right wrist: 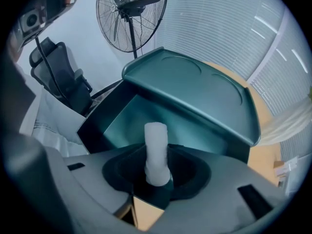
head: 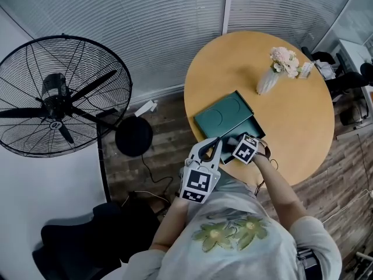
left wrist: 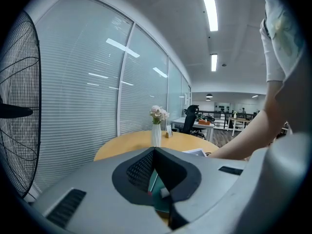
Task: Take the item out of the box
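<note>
Item (right wrist: 156, 140) x1, clamped in right gripper (right wrist: 157, 173); box (right wrist: 131, 123) x1.

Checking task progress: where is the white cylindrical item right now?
Right gripper view, centre: the white cylinder stands between the right gripper's jaws, in front of the open teal box.

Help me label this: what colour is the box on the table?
Dark teal green, the box and its lid alike; clearest in the right gripper view.
</note>
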Motion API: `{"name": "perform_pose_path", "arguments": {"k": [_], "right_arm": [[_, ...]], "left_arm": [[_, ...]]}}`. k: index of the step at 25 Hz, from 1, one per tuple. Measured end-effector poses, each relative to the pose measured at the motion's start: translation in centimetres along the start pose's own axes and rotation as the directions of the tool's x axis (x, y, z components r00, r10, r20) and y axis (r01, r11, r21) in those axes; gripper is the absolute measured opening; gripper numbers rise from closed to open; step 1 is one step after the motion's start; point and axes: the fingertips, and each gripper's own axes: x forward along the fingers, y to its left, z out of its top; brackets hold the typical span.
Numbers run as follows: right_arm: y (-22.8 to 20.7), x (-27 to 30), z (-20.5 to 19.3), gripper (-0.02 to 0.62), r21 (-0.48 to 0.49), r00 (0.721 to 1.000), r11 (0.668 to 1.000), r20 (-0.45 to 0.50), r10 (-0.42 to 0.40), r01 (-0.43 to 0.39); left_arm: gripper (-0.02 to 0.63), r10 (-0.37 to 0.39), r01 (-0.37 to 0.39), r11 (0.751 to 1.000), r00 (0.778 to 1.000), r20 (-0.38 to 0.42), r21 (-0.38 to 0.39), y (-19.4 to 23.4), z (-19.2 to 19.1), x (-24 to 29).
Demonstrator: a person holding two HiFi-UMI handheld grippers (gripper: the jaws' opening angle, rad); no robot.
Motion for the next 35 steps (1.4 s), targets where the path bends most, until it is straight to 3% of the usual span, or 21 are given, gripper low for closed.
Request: {"name": "perform_pose_path", "arguments": {"k": [16, 35], "right_arm": [[-0.3, -1.3, 0.4, 0.143, 0.023, 0.999, 1.000, 0.032, -0.003, 0.003], [0.4, -6.1, 2.8, 0.143, 0.033, 0.984, 0.999, 0.173, -0.042, 0.037]], "left_arm": [[0.000, 0.006, -0.006, 1.000, 1.000, 0.000, -0.020, 0.3, -0.3, -0.2], [0.000, 0.029, -0.029, 0.999, 1.000, 0.008, -0.032, 1.0, -0.2, -1.2]]}}
